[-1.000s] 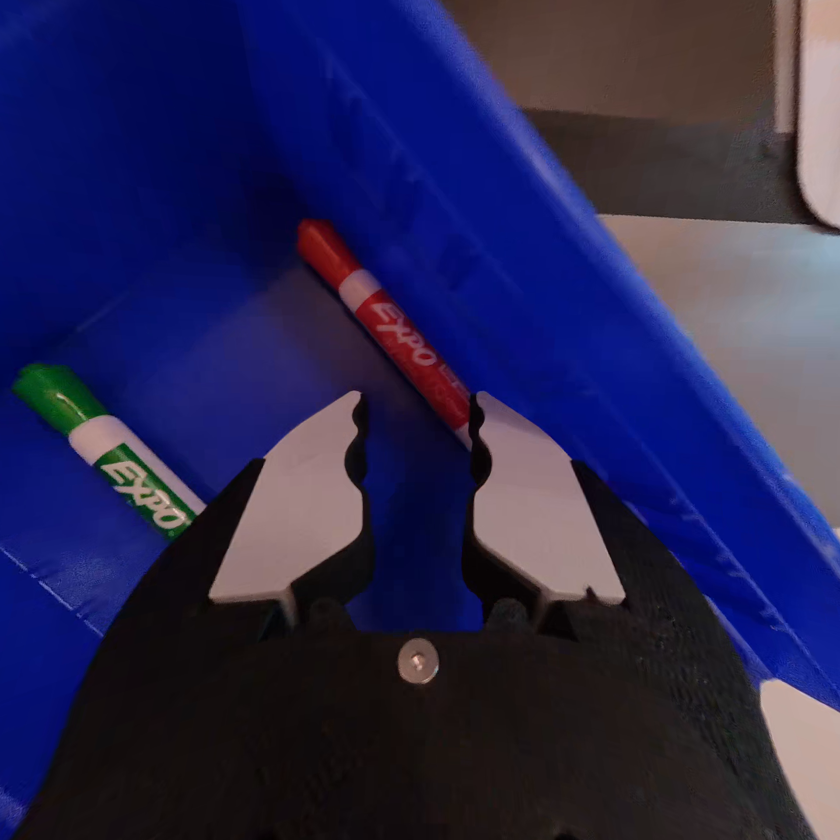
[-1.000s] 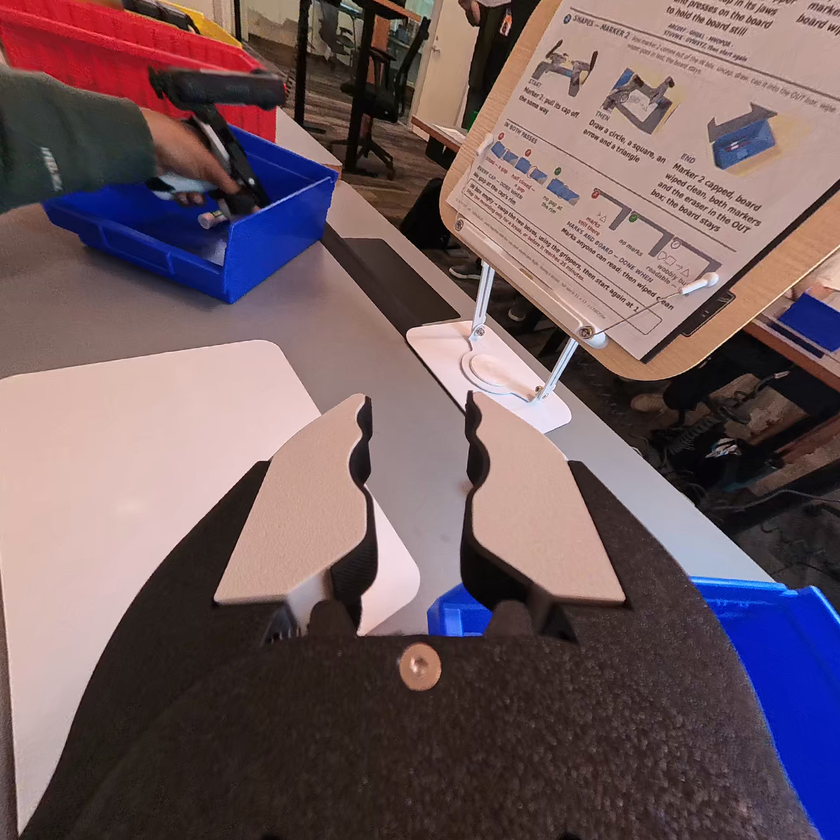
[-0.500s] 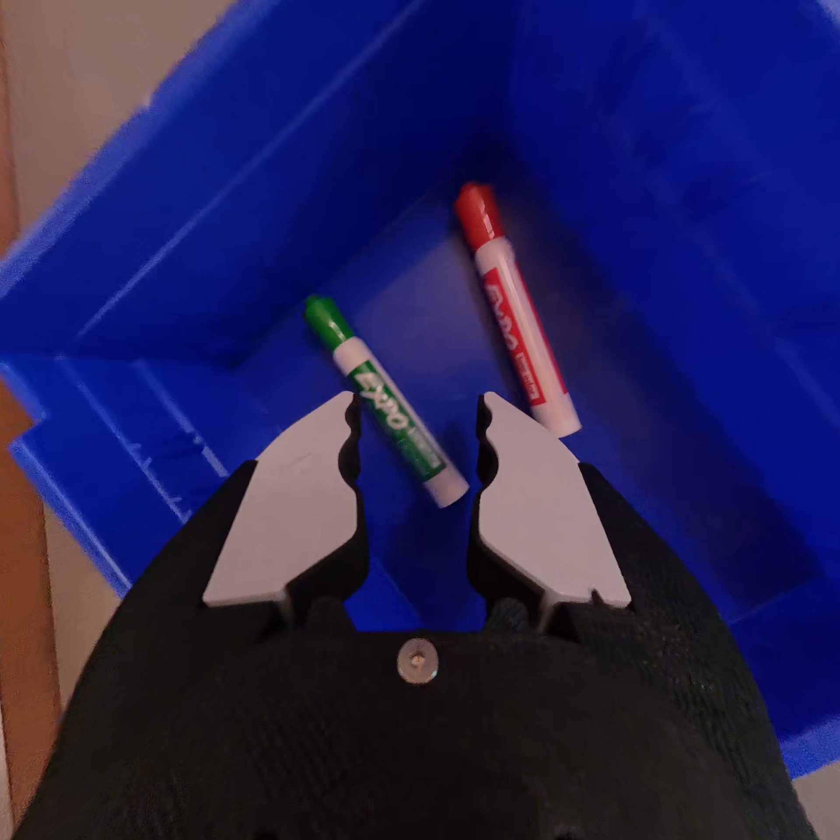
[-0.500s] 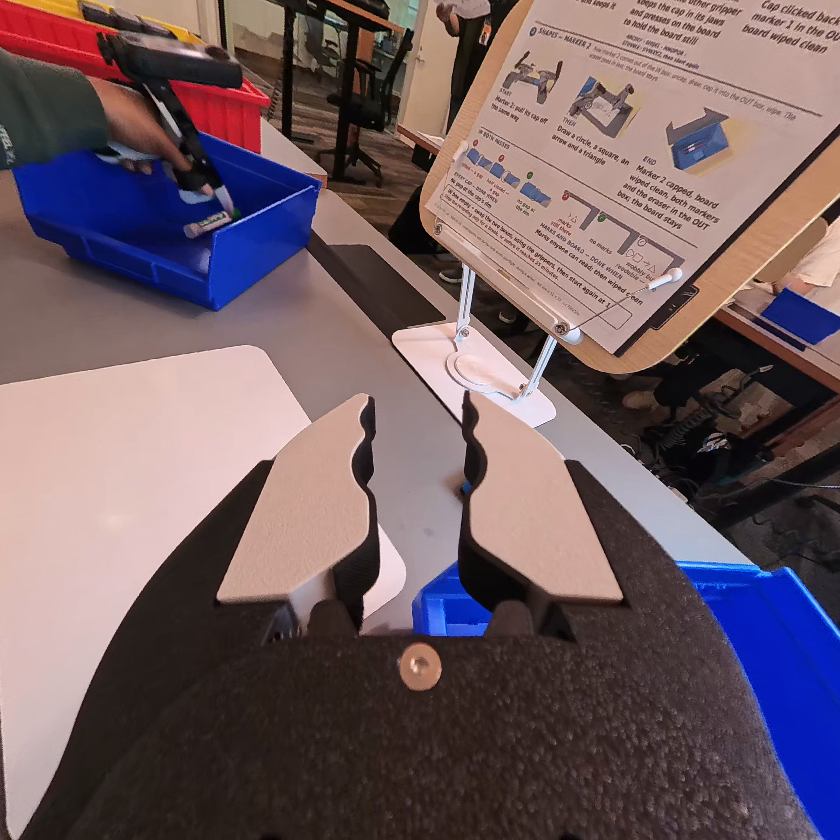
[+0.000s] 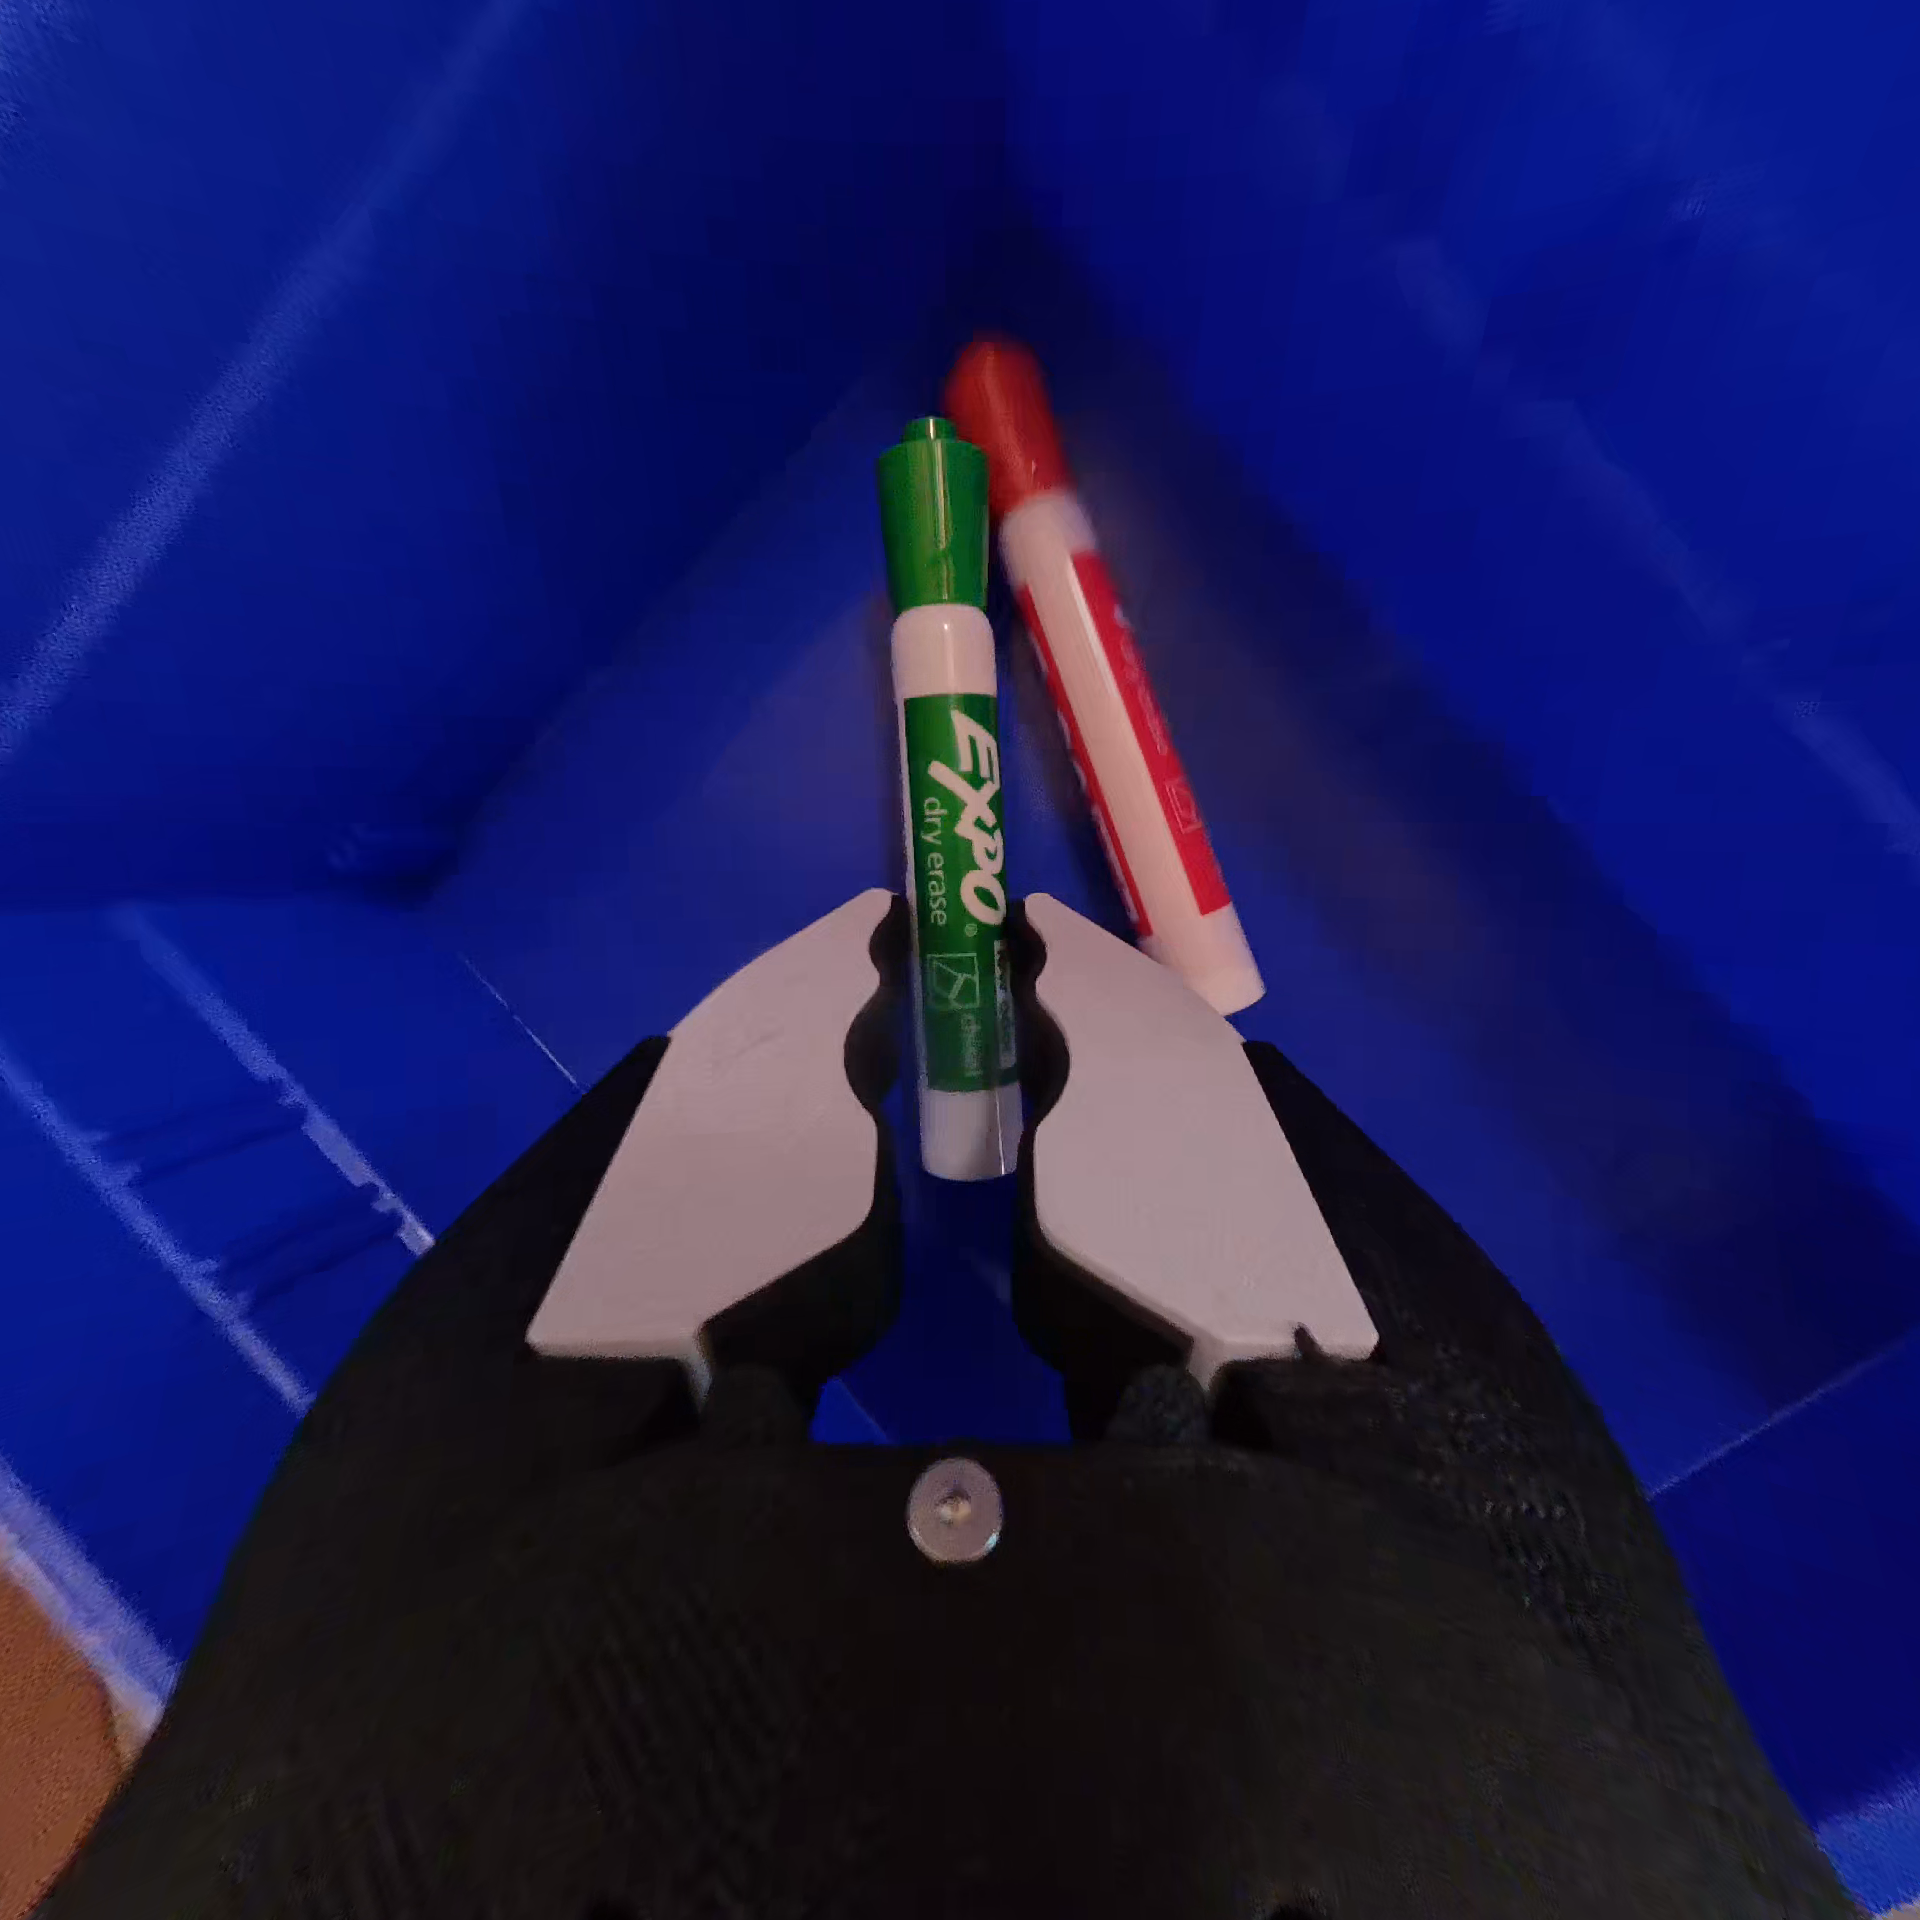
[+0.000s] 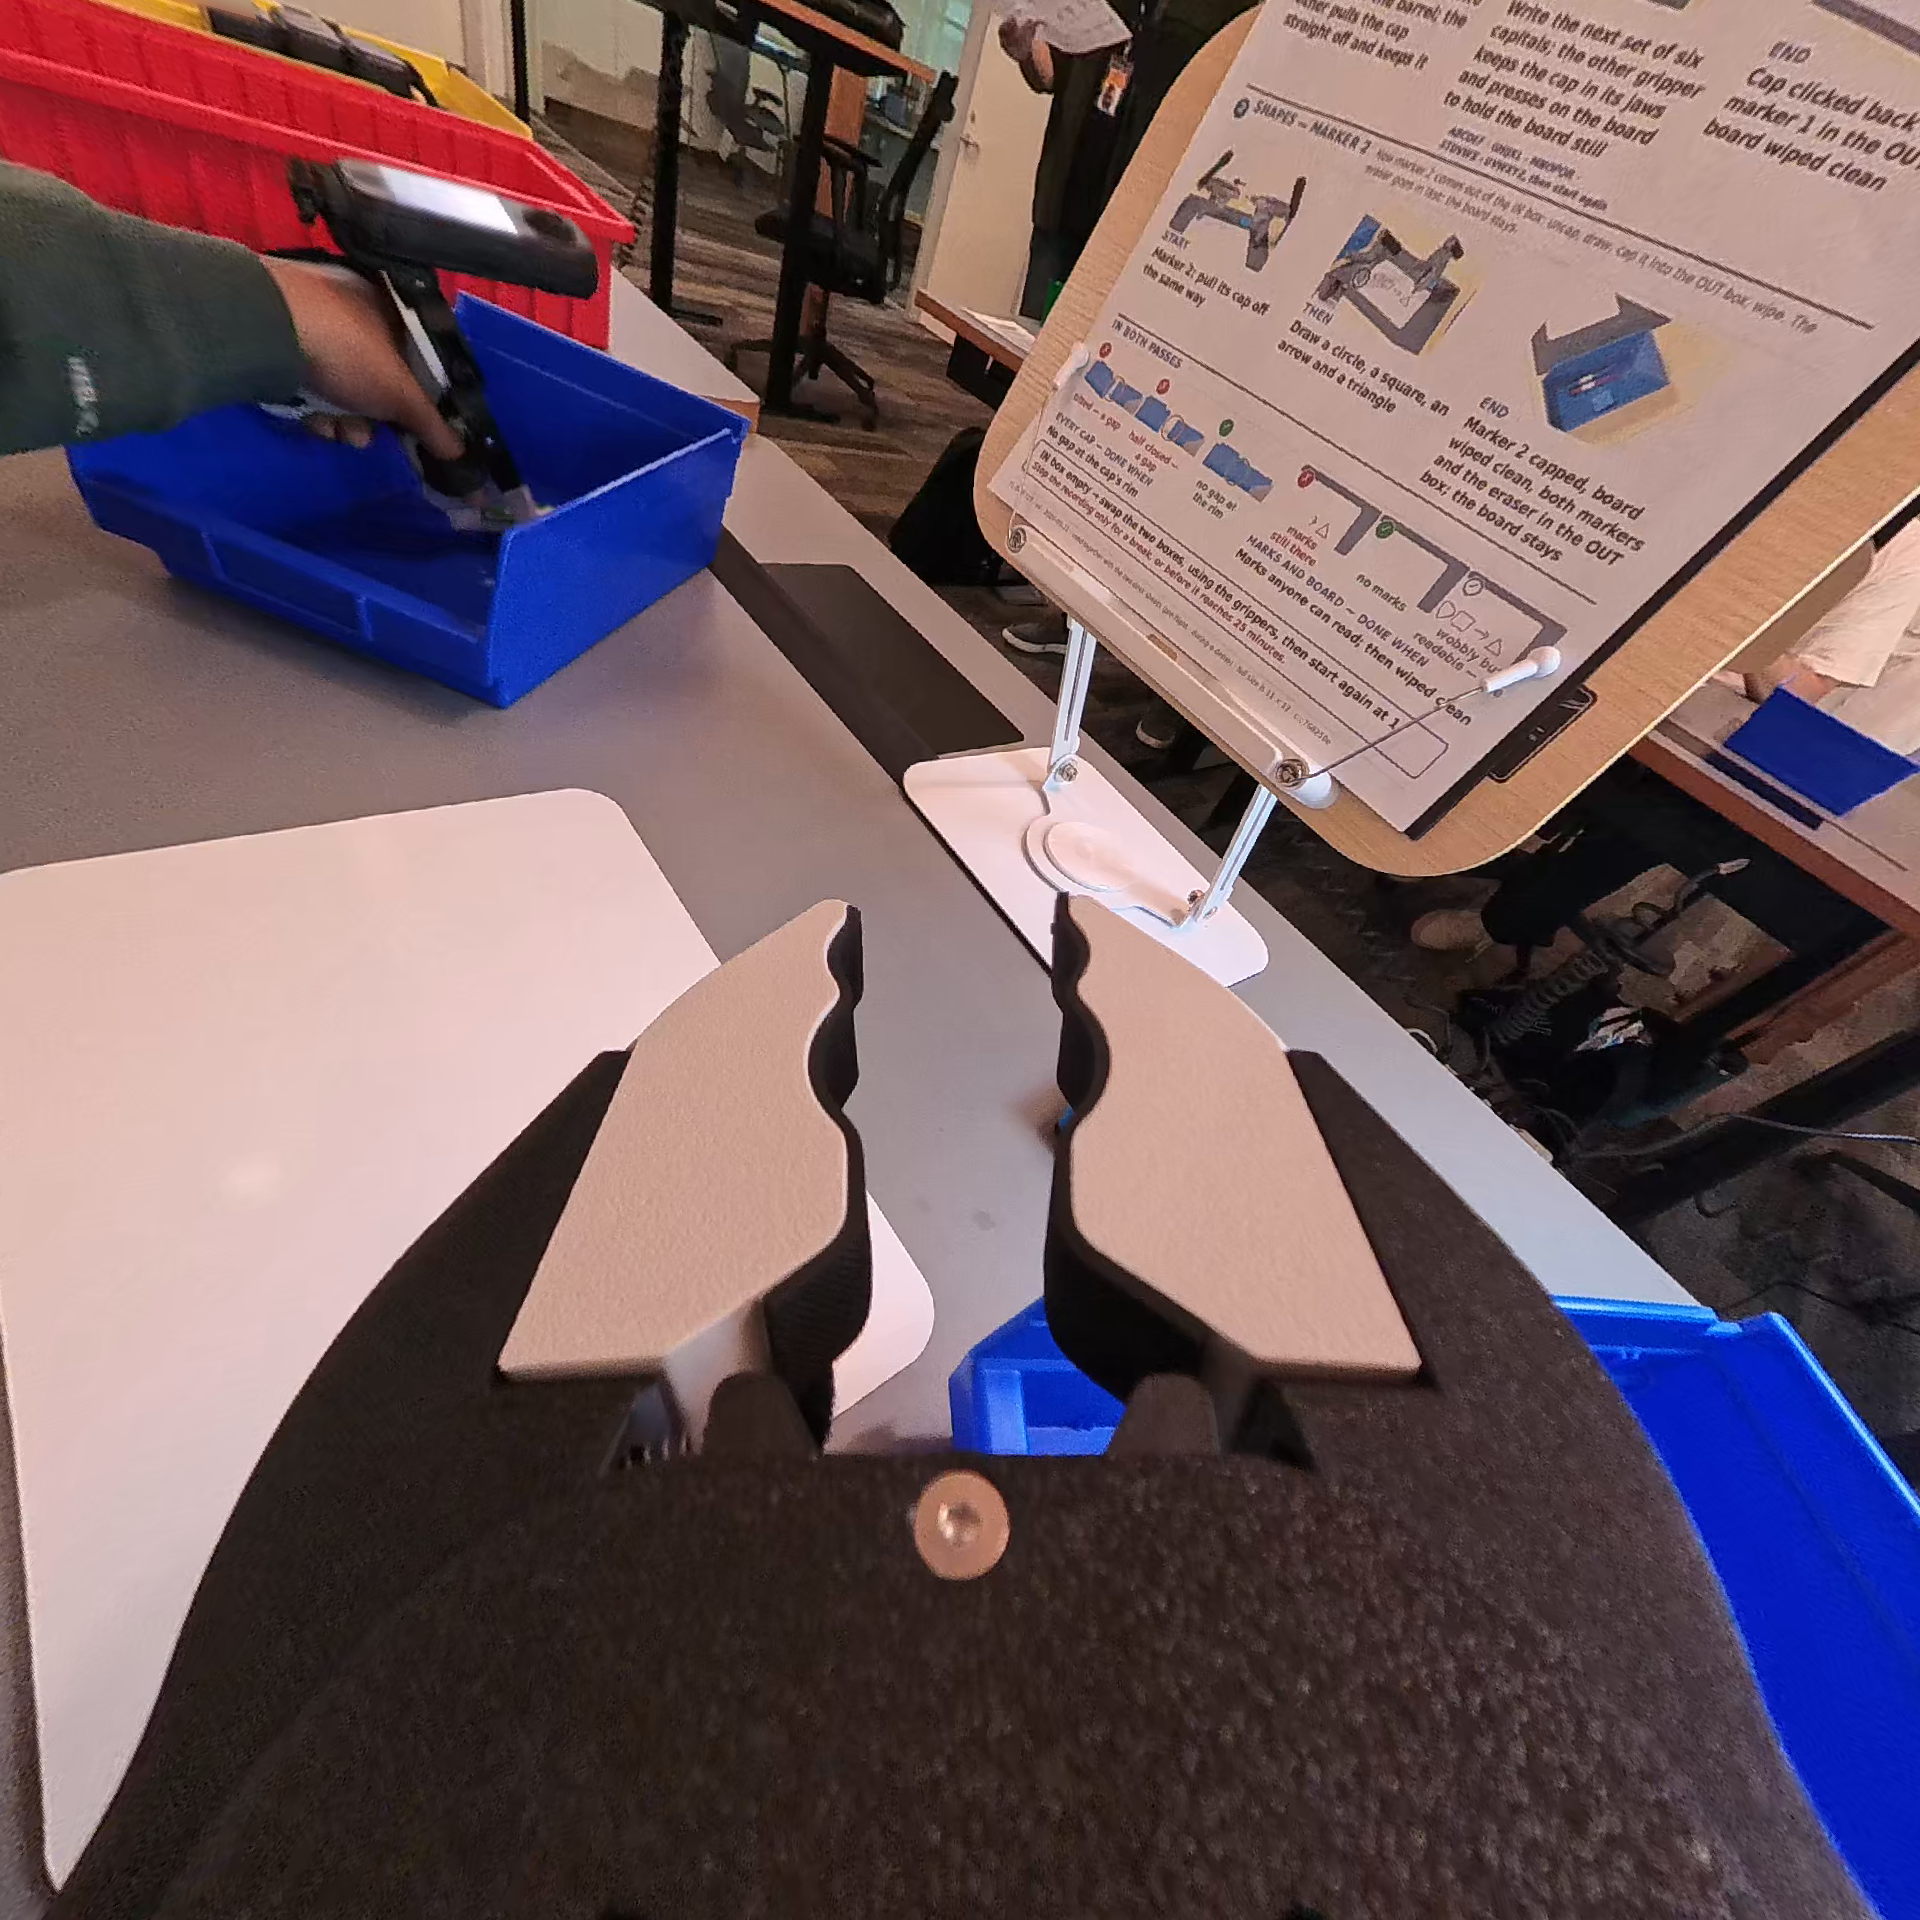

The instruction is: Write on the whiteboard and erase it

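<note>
Left wrist view: the left claw (image 5: 956, 925) sits inside the far blue bin (image 5: 416, 520), its jaws closed in on the white barrel of the green marker (image 5: 951, 790); the inner notches touch the barrel on both sides, so I judge it gripped, though how firmly I cannot tell.
Green marker: capped, pointing away from the claw, its rear end between the jaws, its cap toward the bin's far corner.
Red marker (image 5: 1101, 707): just right of the green marker, capped, lying slanted on the bin floor, blurred; whether the two touch I cannot tell.
Far blue bin contents: only these two markers show; no eraser is visible in this part.
Handling: the marker looks light, stiff and smooth, likely to swivel or slip if pinched near one end; a hold around mid-barrel, seated in a notch, should steady it and leave the cap free for pulling off.
Right wrist view: the right claw (image 6: 956, 925) is released and empty, hovering over the tabletop (image 6: 810, 831) at the whiteboard's near right corner.
Whiteboard (image 6: 312, 1039): flat on the tabletop, nearer than the far blue bin, no marks visible.
Near blue bin (image 6: 1714, 1455): right of the whiteboard, mostly hidden by the claw; contents not visible.
Red bin (image 6: 260, 135): behind the far blue bin.
Instruction sheet on stand (image 6: 1455, 416): right of the whiteboard, at the tabletop edge.
</note>
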`<state>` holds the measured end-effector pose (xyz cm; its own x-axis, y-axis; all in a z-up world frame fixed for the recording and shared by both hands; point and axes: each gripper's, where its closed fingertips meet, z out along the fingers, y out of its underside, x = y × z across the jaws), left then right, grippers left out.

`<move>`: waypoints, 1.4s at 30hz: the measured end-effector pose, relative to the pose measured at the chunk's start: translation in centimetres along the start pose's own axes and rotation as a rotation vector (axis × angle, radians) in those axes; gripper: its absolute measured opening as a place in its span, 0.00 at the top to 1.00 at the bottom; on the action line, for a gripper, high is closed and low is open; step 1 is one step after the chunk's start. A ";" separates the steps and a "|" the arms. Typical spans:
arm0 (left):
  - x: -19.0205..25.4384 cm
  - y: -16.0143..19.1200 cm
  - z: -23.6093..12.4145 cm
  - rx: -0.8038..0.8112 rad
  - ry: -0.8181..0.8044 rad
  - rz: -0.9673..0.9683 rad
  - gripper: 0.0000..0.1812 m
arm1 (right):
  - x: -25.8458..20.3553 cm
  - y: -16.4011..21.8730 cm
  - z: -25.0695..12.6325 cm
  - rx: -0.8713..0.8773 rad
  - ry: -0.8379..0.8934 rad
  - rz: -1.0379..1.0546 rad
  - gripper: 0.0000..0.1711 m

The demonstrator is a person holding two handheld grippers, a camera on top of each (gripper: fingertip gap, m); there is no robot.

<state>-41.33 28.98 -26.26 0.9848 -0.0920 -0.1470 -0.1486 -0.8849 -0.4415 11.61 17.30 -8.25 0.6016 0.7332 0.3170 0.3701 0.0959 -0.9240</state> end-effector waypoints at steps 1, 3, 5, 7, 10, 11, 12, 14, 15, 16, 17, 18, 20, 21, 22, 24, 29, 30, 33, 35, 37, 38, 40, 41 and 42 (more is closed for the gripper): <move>0.4 -1.4 -1.2 0.079 -0.002 0.019 0.89 | -0.2 0.0 0.0 0.000 -0.003 0.001 0.80; 1.3 -4.3 -4.8 0.254 -0.031 0.086 0.89 | -0.5 0.0 0.0 -0.001 -0.010 0.001 0.80; 4.5 -7.0 -9.8 0.465 0.024 0.229 0.89 | -0.9 -0.1 0.3 0.003 -0.022 0.003 0.80; 9.2 -8.2 -15.0 0.650 0.147 0.300 0.90 | -1.6 -0.2 0.5 0.015 -0.042 0.008 0.80; 18.8 -7.1 -22.4 0.883 0.525 0.371 0.90 | -3.6 -0.8 0.9 0.047 -0.110 0.047 0.79; 21.9 -5.9 -24.1 0.915 0.660 0.390 0.90 | -4.6 -1.1 1.0 0.067 -0.149 0.076 0.79; 24.9 -4.6 -25.8 0.954 0.789 0.417 0.90 | -5.8 -1.5 0.9 0.093 -0.195 0.113 0.78; 29.8 -1.9 -27.4 0.969 0.974 0.442 0.90 | -8.0 -2.6 0.9 0.148 -0.285 0.192 0.77; 31.9 -0.5 -27.9 0.971 1.055 0.456 0.90 | -9.2 -3.1 1.0 0.171 -0.333 0.228 0.76; 33.7 0.9 -28.4 0.984 1.135 0.460 0.90 | -10.3 -3.5 1.0 0.191 -0.380 0.260 0.75; 35.3 2.0 -28.5 0.976 1.198 0.448 0.90 | -11.4 -3.8 1.1 0.205 -0.424 0.286 0.74; 36.6 2.9 -28.5 0.965 1.257 0.437 0.90 | -12.4 -4.0 1.3 0.214 -0.458 0.310 0.73; 38.7 4.7 -28.3 0.953 1.353 0.421 0.90 | -13.9 -4.3 1.5 0.232 -0.506 0.357 0.71; 39.6 5.5 -27.6 0.921 1.362 0.423 0.90 | -14.5 -4.4 1.7 0.241 -0.525 0.385 0.70; 40.4 6.2 -26.9 0.897 1.363 0.434 0.90 | -15.0 -4.6 1.8 0.253 -0.550 0.417 0.70; 41.5 7.5 -25.9 0.870 1.380 0.448 0.90 | -15.7 -4.8 1.8 0.276 -0.602 0.483 0.71; 42.8 8.9 -24.9 0.815 1.403 0.449 0.90 | -16.4 -3.5 2.4 0.252 -0.627 0.495 0.88; 42.8 9.0 -24.7 0.816 1.394 0.456 0.90 | -16.6 -3.2 2.6 0.238 -0.629 0.482 0.88; 43.3 9.7 -24.0 0.782 1.382 0.489 0.90 | -17.4 -2.5 2.8 0.193 -0.622 0.400 0.88; 43.7 10.1 -23.6 0.776 1.359 0.516 0.90 | -18.3 -2.0 2.9 0.162 -0.622 0.333 0.88; 43.9 10.4 -23.3 0.776 1.332 0.546 0.90 | -19.0 -1.8 3.1 0.133 -0.632 0.296 0.85; 43.9 10.4 -23.5 0.782 1.343 0.538 0.90 | -19.3 -1.9 3.2 0.132 -0.634 0.285 0.84; 43.4 9.9 -24.4 0.804 1.391 0.481 0.90 | -19.2 -2.3 3.0 0.149 -0.624 0.267 0.78; 42.9 9.4 -24.8 0.821 1.412 0.444 0.90 | -18.7 -2.8 2.8 0.166 -0.614 0.259 0.76; 42.2 8.8 -25.2 0.836 1.443 0.396 0.90 | -17.9 -3.2 2.5 0.188 -0.595 0.253 0.74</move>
<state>1.22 5.78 -14.03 0.0866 -0.9510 0.2969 0.0747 -0.2909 -0.9538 -2.05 5.56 -11.49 0.1410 0.9894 -0.0360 0.1076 -0.0514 -0.9929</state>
